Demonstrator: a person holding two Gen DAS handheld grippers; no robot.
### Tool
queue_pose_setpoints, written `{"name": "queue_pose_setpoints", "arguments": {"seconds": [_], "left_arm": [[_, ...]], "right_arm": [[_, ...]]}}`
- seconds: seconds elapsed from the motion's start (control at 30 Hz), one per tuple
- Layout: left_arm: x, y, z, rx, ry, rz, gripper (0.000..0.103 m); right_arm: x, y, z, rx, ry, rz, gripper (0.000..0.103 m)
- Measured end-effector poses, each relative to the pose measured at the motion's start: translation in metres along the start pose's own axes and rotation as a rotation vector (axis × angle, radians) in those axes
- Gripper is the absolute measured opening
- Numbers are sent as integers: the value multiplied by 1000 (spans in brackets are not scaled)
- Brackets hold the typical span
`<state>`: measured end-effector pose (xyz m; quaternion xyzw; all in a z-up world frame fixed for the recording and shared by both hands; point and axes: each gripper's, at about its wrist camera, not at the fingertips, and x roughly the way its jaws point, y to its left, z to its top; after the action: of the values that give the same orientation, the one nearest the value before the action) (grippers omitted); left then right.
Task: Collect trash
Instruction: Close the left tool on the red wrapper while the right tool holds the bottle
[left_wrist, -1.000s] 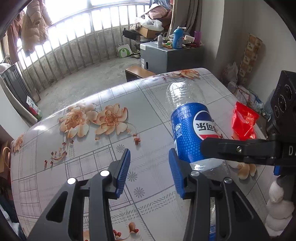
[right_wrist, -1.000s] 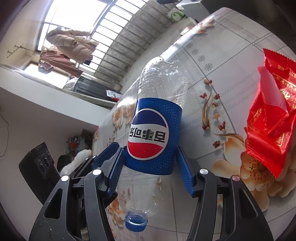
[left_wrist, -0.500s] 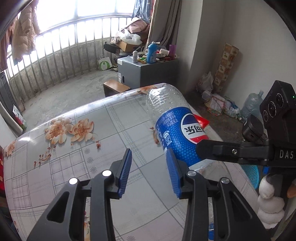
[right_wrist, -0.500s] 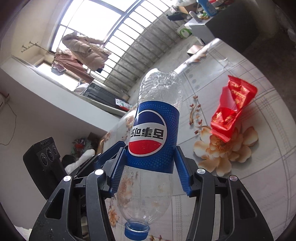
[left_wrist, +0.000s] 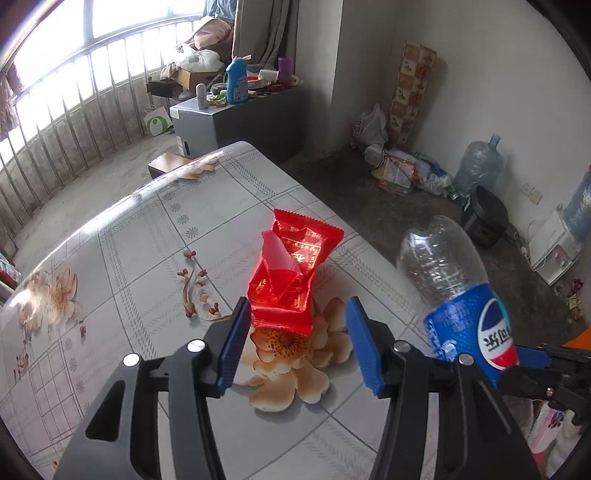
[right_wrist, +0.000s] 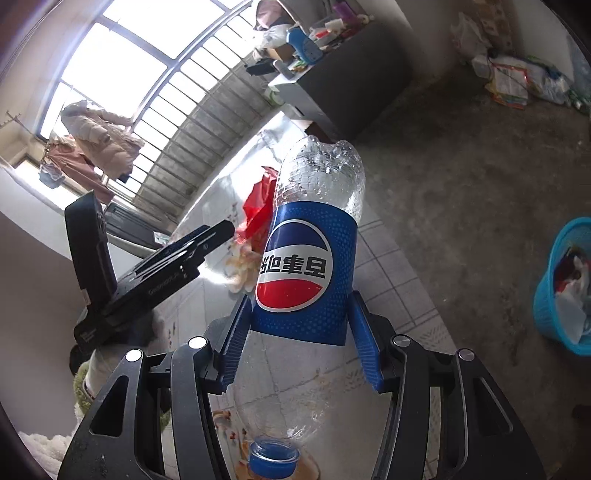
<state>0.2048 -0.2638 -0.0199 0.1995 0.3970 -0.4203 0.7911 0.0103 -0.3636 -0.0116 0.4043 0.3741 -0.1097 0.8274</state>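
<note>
- Right gripper (right_wrist: 301, 345): blue pads pinch the blue label band of an empty plastic bottle (right_wrist: 308, 266), held cap-down, base pointing up and away.
- Left gripper (left_wrist: 293, 345): jaws opening, nothing pressed between them; the near end of a red wrapper (left_wrist: 291, 275) shows in the gap, pads apart from it.
- Red wrapper: torn open, lying on the desk (left_wrist: 140, 251) over a printed flower, at 12 o'clock from the left gripper.
- Bottle in the left wrist view (left_wrist: 454, 291): at 3 o'clock of the left gripper, off the desk.
- Blue basket (right_wrist: 563, 288): on the floor at 3 o'clock in the right wrist view, already holding scraps.
- Grey cabinet (left_wrist: 236, 118): beyond the desk at 12 o'clock, cluttered top.
</note>
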Motion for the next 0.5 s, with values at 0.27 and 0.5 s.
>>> {"name": "queue_pose_setpoints", "arguments": {"seconds": [0.27, 0.5], "left_arm": [[54, 3, 6, 82, 76, 82, 28], [29, -1, -21, 51, 98, 20, 11]], "right_arm": [[3, -1, -1, 9, 13, 12, 50], [-5, -9, -9, 16, 41, 58, 50]]}}
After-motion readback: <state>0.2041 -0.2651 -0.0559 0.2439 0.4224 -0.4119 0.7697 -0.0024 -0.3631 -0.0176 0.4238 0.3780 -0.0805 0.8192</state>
